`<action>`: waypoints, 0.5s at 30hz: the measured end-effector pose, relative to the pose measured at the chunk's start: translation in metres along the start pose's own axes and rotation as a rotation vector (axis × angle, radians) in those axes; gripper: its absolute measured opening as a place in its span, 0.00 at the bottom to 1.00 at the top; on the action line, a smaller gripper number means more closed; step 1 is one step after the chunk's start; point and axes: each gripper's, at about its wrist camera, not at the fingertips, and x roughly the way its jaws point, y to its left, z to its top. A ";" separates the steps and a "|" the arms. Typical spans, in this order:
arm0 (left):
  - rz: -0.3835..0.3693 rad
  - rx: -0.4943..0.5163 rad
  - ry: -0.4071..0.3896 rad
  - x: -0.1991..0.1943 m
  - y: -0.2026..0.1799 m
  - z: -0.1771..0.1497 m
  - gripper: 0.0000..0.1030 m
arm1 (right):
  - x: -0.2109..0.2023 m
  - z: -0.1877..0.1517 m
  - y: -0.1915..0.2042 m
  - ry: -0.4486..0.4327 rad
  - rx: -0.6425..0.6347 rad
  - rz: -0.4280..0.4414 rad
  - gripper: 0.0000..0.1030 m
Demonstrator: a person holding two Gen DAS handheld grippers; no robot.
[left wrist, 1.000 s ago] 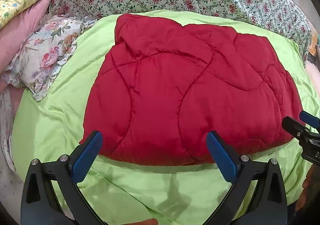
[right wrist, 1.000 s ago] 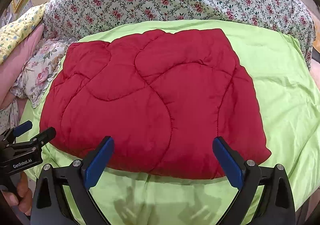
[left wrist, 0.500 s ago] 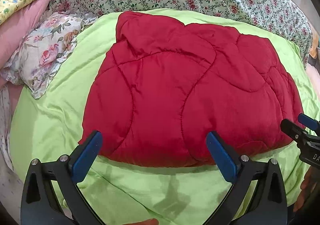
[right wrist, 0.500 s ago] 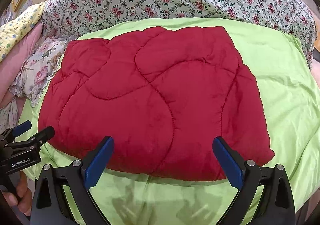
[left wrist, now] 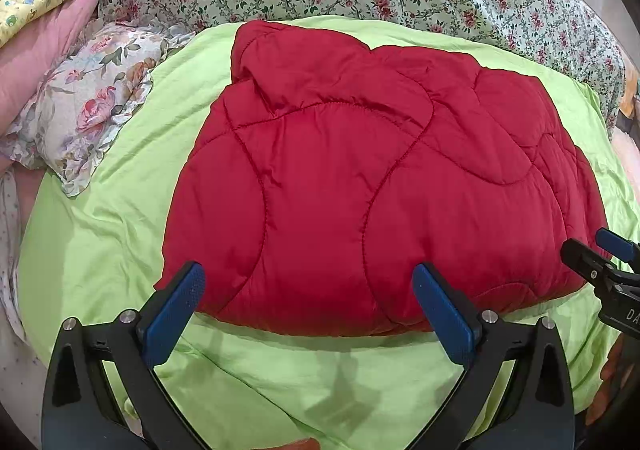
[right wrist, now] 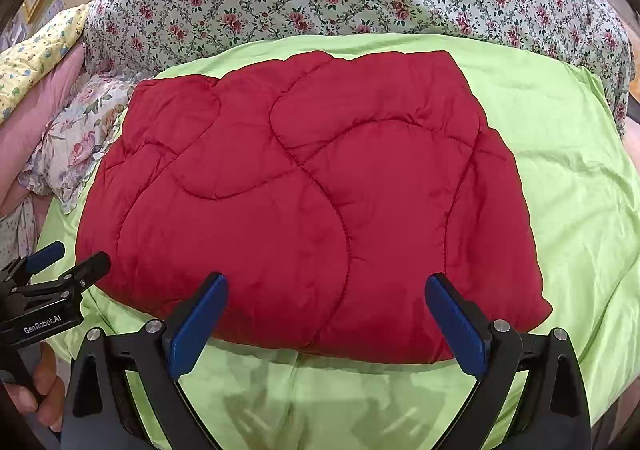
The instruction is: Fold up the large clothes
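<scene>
The red quilted coat lay folded into a thick bundle in the middle of the green sheet on the bed. The left gripper and right gripper hung just short of its near edge, fingers spread wide, holding nothing. I judged the padding too puffy and slick: a shallow pinch might catch only the top layer, and the bundle could spring open.

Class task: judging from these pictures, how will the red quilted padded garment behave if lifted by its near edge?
The red quilted padded garment looks puffy, so probably light for its bulk. It drapes over the green sheet, so it would likely sag. Its sheen suggests slipperiness.
</scene>
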 end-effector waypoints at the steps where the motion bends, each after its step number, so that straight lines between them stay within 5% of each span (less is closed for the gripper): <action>1: 0.000 0.001 0.000 0.000 0.000 0.000 1.00 | 0.000 0.000 0.000 0.000 0.000 0.000 0.97; 15: 0.000 0.001 0.001 0.002 0.001 0.000 1.00 | -0.003 0.001 0.000 -0.009 0.002 0.004 0.97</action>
